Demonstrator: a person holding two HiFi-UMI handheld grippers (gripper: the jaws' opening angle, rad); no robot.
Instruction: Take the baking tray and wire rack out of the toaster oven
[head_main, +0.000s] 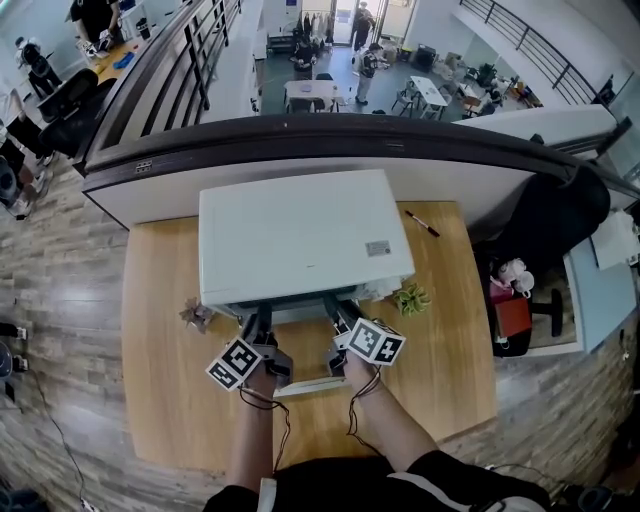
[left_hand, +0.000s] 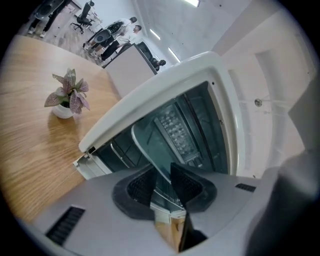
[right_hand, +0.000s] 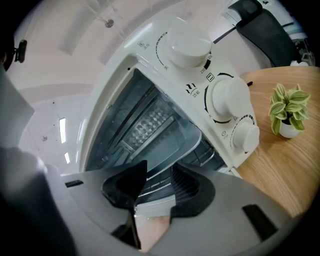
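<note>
Wooden table (head_main: 170, 380); left gripper (left_hand: 161, 172) jaws narrow, right gripper (right_hand: 159, 172) wider (baking tray (left_hand: 150, 145) rim between both).

Head view: high above the toaster oven (head_main: 300, 240), facing steeply down on its white top. Far enough off to take in the whole table (head_main: 160, 380) and the lower hall (head_main: 330, 70) beyond the oven's back.

Left gripper view: low and close before the oven's open mouth, left of its middle. Looks inward along the left gripper (left_hand: 161, 181). Picture rolled, so the oven leans. Pink-leaved plant (left_hand: 67, 95) off the oven's left side.

Right gripper view: equally close, right of the mouth's middle, looking inward along the right gripper (right_hand: 156, 184). Control knobs (right_hand: 227, 100) and green plant (right_hand: 287, 110) to the oven's right.

Shared: both gripper views see the oven cavity. The head view shares the oven's shell and both plants with them.
</note>
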